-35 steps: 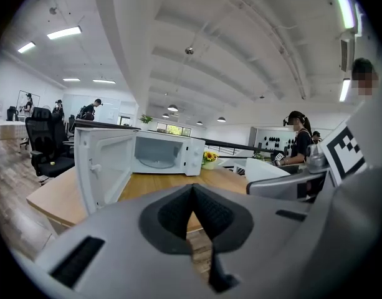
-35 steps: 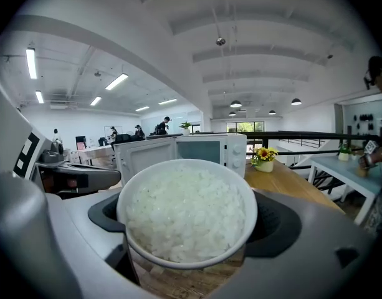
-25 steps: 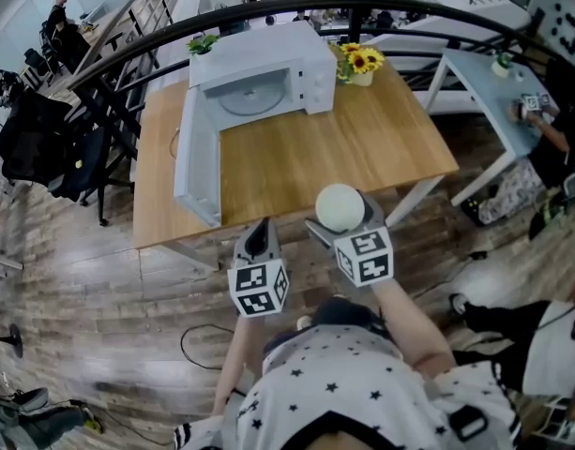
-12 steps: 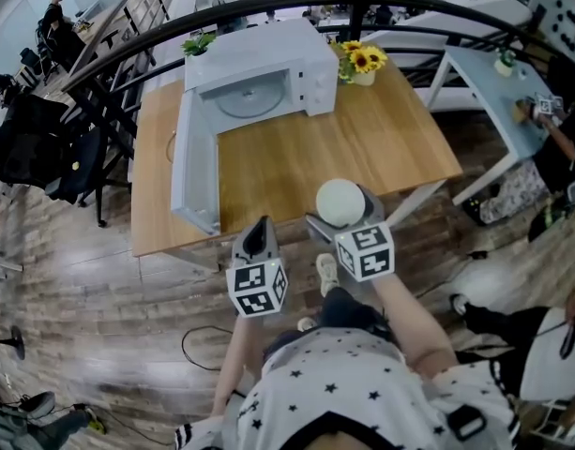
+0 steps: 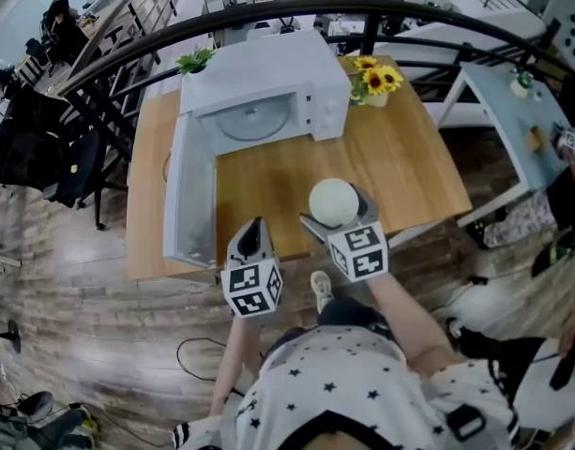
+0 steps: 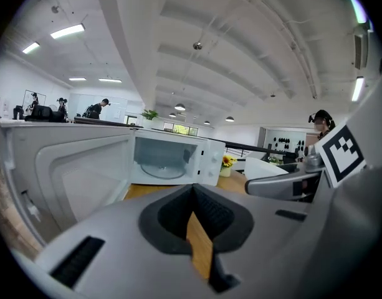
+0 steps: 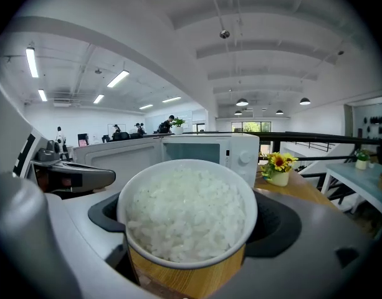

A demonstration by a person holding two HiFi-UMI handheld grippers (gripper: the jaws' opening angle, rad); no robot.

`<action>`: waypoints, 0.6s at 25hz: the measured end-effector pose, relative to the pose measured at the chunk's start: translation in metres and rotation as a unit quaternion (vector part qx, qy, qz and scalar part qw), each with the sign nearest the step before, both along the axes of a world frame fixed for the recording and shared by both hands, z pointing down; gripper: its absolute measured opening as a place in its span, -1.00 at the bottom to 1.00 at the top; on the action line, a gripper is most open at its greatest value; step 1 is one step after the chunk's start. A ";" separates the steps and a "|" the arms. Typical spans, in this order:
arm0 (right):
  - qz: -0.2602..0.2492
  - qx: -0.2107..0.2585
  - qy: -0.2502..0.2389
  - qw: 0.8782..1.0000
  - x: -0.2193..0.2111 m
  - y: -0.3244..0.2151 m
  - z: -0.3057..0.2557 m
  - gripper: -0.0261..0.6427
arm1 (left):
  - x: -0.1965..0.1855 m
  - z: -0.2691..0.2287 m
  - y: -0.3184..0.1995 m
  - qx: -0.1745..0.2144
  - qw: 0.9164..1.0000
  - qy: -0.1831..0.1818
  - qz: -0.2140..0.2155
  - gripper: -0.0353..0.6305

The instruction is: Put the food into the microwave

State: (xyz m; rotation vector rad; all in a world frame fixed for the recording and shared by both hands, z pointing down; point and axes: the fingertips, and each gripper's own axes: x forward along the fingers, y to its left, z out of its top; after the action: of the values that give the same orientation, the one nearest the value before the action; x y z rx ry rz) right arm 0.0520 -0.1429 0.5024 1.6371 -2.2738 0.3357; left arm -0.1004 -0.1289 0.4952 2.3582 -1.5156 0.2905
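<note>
A white microwave point(image 5: 268, 73) stands at the far side of the wooden table point(image 5: 400, 172), its door point(image 5: 186, 195) swung wide open to the left and the glass turntable point(image 5: 250, 119) showing inside. A bowl of white rice point(image 5: 334, 202) with a wood-coloured side point(image 7: 187, 273) sits between the jaws of my right gripper point(image 5: 333, 217), which is shut on it above the table's front part. My left gripper point(image 5: 253, 236) hangs just left of it at the table's front edge, jaws together with nothing between them point(image 6: 197, 232). The microwave point(image 6: 172, 164) lies straight ahead of it.
A pot of sunflowers point(image 5: 375, 82) stands right of the microwave, a green plant point(image 5: 195, 61) behind its left corner. A black railing point(image 5: 428, 12) curves behind the table. A pale blue table point(image 5: 512, 111) is at the right, chairs with dark coats point(image 5: 38, 143) at the left.
The person has stepped toward the table. Both grippers and the rice bowl have come forward from off the front edge to over it. Neither gripper's hold has changed.
</note>
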 end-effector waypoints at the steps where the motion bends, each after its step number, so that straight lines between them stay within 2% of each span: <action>1: -0.006 -0.001 0.000 1.000 0.000 -0.011 0.000 0.70 | 0.001 0.000 -0.009 -0.002 1.000 0.001 -0.005 -0.88; 15: -0.092 -0.023 0.014 0.995 -0.016 -0.160 0.015 0.70 | 0.005 0.007 -0.116 -0.010 0.997 0.006 -0.077 -0.88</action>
State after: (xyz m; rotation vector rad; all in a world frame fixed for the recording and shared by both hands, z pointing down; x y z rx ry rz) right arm 0.0363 -0.3025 0.5177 1.3879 -2.3547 0.3158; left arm -0.0950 -0.2446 0.5026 2.2084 -1.6694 0.2528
